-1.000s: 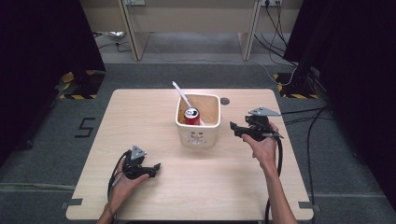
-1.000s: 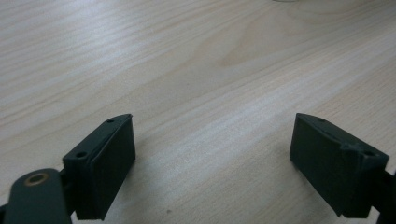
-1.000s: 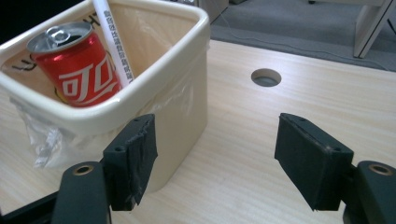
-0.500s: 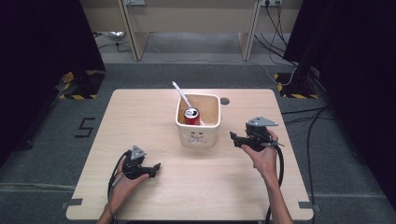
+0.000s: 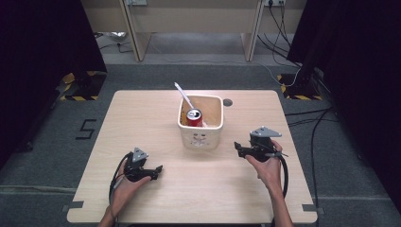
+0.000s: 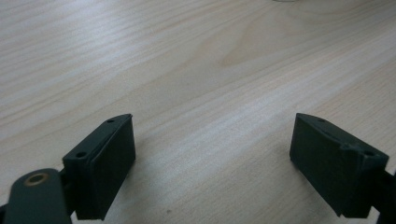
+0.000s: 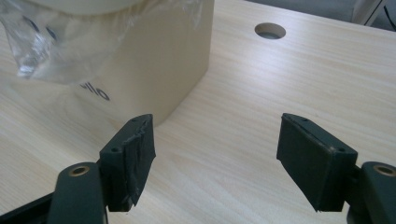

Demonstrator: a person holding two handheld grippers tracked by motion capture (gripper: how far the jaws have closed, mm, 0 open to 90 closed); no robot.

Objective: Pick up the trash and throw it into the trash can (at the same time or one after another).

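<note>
From above, the cream bin point(image 5: 200, 126) stands near the middle of the wooden surface point(image 5: 142, 113), with a red can point(image 5: 194, 117) upright inside it and a white spoon point(image 5: 183, 95) leaning out over its far-left rim. This view also takes in the round hole point(image 5: 227, 102) in the surface just beyond the bin's far-right corner, and both hands at the near edge: the left tool point(image 5: 152, 173) sits low at the near left, well apart from the bin, and the right tool point(image 5: 240, 148) lies just to the right of the bin's near corner, pointing towards it.

The right gripper view gives what the high view cannot: the bin's side wall point(image 7: 154, 70) close up, with dark printed lettering point(image 7: 95, 91) on it and a crumpled clear plastic liner point(image 7: 56, 46) hanging over the rim. The right tool point(image 7: 215, 149) stands wide open with nothing between its jaws; the bin's corner lies just ahead of the left jaw, not touching it, and the hole point(image 7: 270, 31) shows farther off.

The left gripper view looks along the left tool point(image 6: 212, 154), also wide open and holding nothing, with bare wood grain beyond the jaws.
</note>
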